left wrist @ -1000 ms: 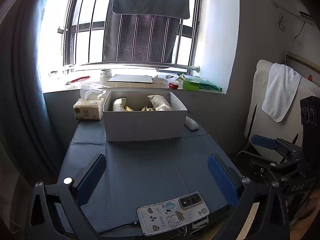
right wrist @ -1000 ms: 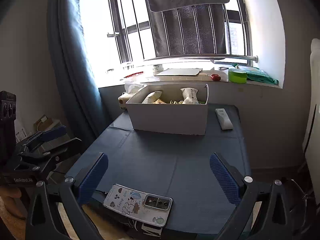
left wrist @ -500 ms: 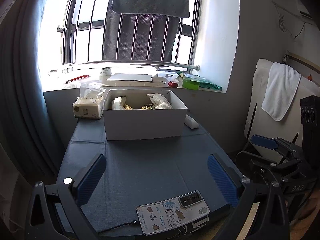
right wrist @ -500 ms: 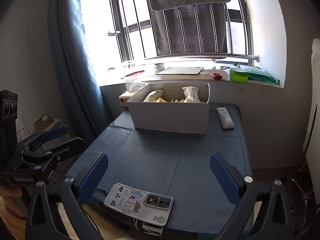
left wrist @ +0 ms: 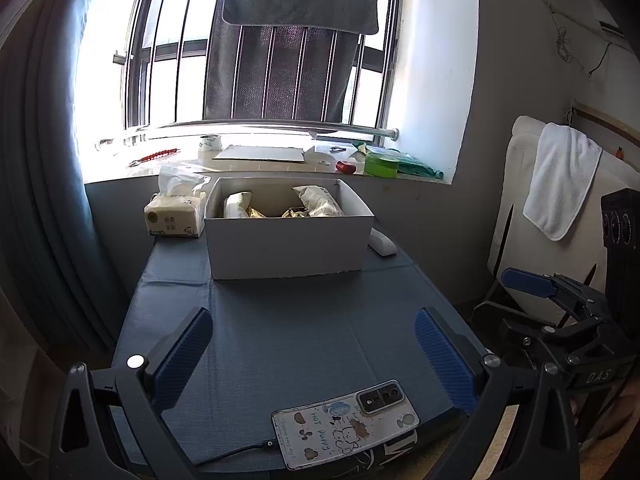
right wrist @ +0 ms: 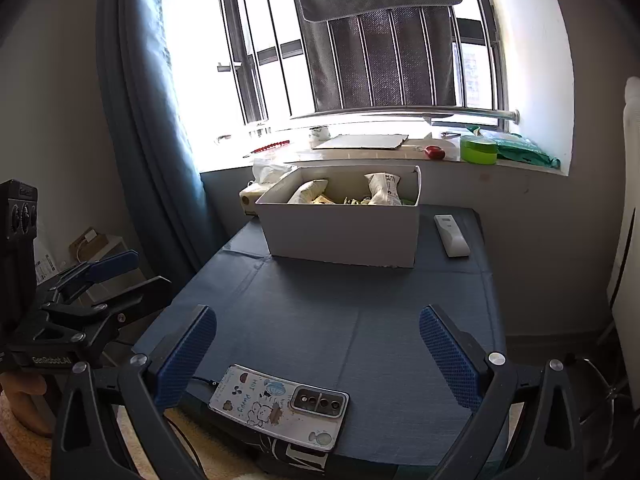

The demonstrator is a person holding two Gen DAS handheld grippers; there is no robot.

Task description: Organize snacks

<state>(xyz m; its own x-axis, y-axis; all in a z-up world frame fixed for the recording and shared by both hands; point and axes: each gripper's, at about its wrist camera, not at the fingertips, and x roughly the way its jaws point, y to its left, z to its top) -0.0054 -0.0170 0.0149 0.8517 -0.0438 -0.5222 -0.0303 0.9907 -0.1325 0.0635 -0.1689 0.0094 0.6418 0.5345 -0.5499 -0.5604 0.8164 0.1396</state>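
Note:
A white cardboard box (left wrist: 286, 246) (right wrist: 340, 234) stands at the far end of the blue-covered table (left wrist: 288, 328) and holds several snack packets (left wrist: 318, 200) (right wrist: 382, 188). My left gripper (left wrist: 312, 344) hangs open over the table's near edge, nothing between its blue pads (left wrist: 182, 350). My right gripper (right wrist: 320, 348) is open too, empty, at the near edge. Each gripper shows in the other's view: the right one (left wrist: 560, 312) off the table's right side, the left one (right wrist: 80, 300) off the left side.
A phone in a cartoon case (left wrist: 346, 422) (right wrist: 280, 404) lies plugged in at the near edge. A tissue pack (left wrist: 174, 216) sits left of the box, a white remote (right wrist: 452, 234) to its right. The windowsill (left wrist: 280, 160) carries small items. A curtain (right wrist: 152, 140) hangs left.
Both views have pulled back and lifted slightly, so the box sits a little farther off. Both grippers stay open and empty.

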